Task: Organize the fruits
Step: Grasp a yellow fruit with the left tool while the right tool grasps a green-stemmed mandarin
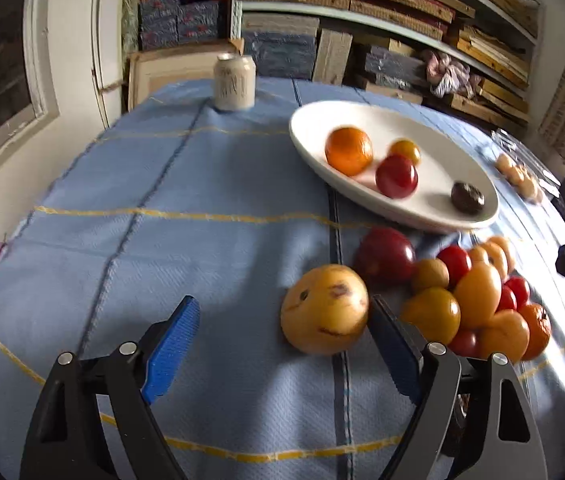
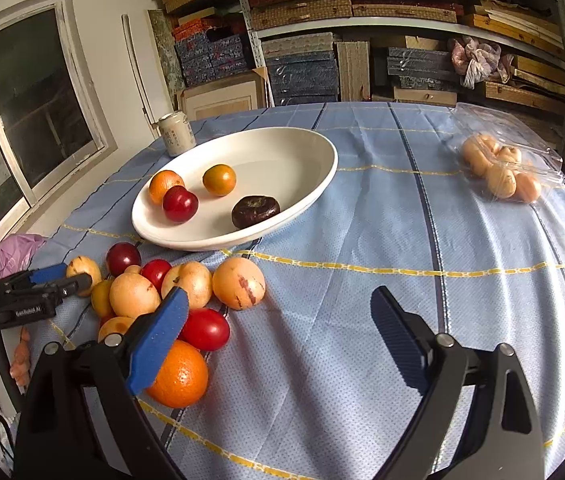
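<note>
Jaws wide, both grippers (image 1: 282,320) (image 2: 278,320) tilted down

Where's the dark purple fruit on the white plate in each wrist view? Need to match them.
Left wrist: dark purple fruit sits right of centre, at the near right end of the white plate, right of the red fruit.
Right wrist: dark purple fruit sits left of centre, on the plate's near side, right of the red fruit.
Shared landmark: the pale can standing on the cloth beyond the plate's left end.
</note>
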A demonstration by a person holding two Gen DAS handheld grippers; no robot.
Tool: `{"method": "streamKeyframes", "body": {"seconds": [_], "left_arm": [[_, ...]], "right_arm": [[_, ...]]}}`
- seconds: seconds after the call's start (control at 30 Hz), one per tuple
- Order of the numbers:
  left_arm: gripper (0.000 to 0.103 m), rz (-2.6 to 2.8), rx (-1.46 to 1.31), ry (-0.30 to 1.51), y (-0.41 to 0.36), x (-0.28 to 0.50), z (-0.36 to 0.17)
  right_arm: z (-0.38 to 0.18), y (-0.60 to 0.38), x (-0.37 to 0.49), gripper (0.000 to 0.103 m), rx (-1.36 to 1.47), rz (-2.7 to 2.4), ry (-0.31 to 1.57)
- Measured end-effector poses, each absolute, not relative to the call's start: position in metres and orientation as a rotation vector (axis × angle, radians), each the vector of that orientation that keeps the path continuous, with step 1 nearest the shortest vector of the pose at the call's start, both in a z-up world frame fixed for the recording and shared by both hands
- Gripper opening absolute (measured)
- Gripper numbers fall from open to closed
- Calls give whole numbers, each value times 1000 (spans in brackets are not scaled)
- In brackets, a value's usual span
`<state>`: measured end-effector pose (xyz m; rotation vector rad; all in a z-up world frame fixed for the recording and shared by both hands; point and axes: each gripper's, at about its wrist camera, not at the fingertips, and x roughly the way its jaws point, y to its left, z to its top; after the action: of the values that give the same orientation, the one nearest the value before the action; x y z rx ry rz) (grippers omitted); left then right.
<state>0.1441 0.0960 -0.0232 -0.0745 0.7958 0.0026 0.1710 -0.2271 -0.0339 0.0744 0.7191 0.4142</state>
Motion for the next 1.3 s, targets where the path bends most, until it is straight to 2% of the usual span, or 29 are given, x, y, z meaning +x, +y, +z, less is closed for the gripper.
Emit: {"method": "streamKeyframes", "body": {"seconds": [0.1, 0.2, 0.27, 0.5, 0.57, 0.77, 0.83, 0.9, 0.93, 1.3], "left_arm": [[85, -29, -58, 790, 91, 145, -22], [81, -60, -30, 775, 84, 143, -20], [70, -78, -10, 770, 79, 143, -20], [58, -122, 31, 785, 66, 147, -23], [47, -141, 17, 792, 67, 149, -24], [46, -140, -5, 794, 69, 148, -25], [46, -124, -9, 790, 72, 147, -24], [46, -89, -12, 776, 80, 144, -22], [46, -69, -17, 769, 85, 143, -21], [46, -41, -49, 778, 98, 144, -20]], "right_arm": [[-36, -221, 169, 90, 48, 426, 724], [-37, -216, 167, 90, 21, 433, 724], [-37, -214, 166, 90, 14, 440, 725], [-38, -210, 163, 90, 2, 450, 730], [-38, -207, 162, 90, -2, 455, 731], [-37, -202, 157, 90, -24, 477, 729], [-36, -199, 154, 83, -36, 503, 742], [-35, -193, 148, 67, -71, 542, 761], [-35, -191, 146, 65, -88, 553, 765], [-43, -171, 128, 65, -188, 668, 802]]}}
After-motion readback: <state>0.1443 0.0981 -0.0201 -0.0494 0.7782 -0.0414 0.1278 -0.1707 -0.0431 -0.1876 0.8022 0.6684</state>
